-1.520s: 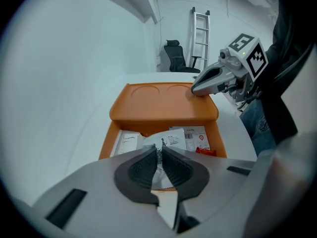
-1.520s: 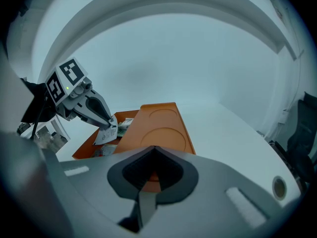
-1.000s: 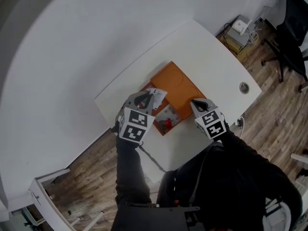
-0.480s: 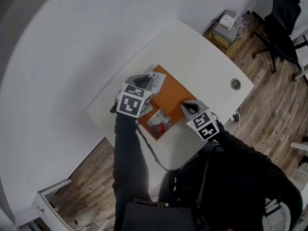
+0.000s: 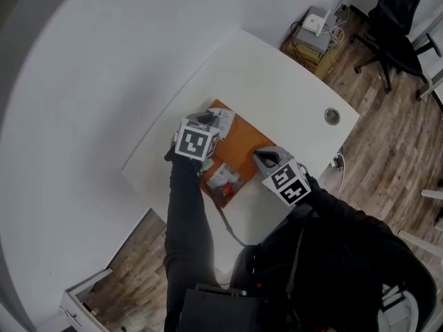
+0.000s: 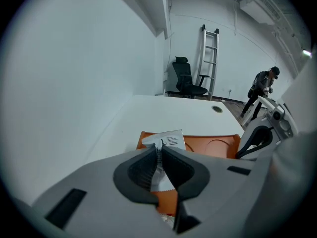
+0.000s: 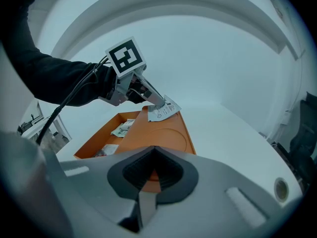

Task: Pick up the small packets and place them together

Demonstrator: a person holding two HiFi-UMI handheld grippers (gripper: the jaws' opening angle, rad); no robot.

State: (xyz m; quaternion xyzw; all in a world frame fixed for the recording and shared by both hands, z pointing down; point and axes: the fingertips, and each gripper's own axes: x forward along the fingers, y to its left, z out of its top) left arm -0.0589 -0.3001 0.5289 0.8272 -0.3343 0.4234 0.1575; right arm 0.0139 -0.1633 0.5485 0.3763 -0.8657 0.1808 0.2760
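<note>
While my left gripper (image 6: 159,157) stays clamped on the white packet (image 6: 171,140), I've swung it toward the orange tray's (image 7: 163,138) far corner, unplaced; right gripper (image 7: 151,170) closed, empty.

Smooth white packet (image 6: 169,140) (matt orange plastic tray (image 6: 214,146)).

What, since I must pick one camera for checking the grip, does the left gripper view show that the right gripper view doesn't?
Only the left gripper view: a close look at the left claw shut on the white packet, plus a ladder and a distant person.
Only the right gripper view: the right claw shut and empty, the left claw's marker cube, and loose packets lying in the orange tray.
Both: that tray, the white table and the held packet.
</note>
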